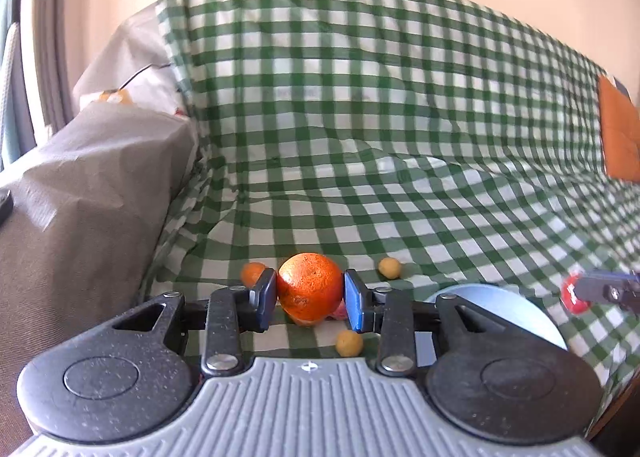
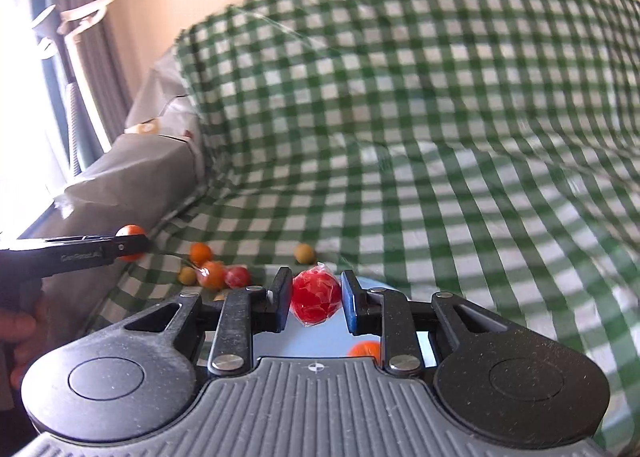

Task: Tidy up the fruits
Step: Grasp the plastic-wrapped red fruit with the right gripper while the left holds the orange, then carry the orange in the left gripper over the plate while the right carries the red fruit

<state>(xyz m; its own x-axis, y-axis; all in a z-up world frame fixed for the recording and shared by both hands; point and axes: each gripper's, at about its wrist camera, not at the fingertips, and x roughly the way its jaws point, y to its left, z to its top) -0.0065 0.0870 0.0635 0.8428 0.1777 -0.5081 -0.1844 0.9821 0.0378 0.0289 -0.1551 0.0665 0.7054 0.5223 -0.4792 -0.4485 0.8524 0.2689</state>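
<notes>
**Both grippers loaded above the checked cloth**

Green-and-white checked cloth (image 1: 360, 137) covers the whole work surface and rises behind it; a pale wall stands beyond.

An orange (image 1: 310, 289) sits between the pads of the left gripper (image 1: 310, 299), jaws closed partway onto its sides, apparently lifted clear of the cloth. A red wrapped fruit (image 2: 316, 299) is held the same way in the right gripper (image 2: 316, 301), which hangs over a light blue plate (image 2: 320, 331). One small orange fruit (image 2: 365, 349) already lies on that plate.

Loose fruit remains on the cloth: a yellowish ball (image 1: 349, 342) just below the left gripper, another (image 1: 389, 268) farther back, and a cluster of orange and red pieces (image 2: 214, 275) left of the plate.

Judgement: the step in hand is delivery to the plate. The right gripper should lower until the red fruit nearly touches before opening, since round fruit will roll. The left should wait well aside, then follow, to avoid a clash of fingers over the plate.
</notes>
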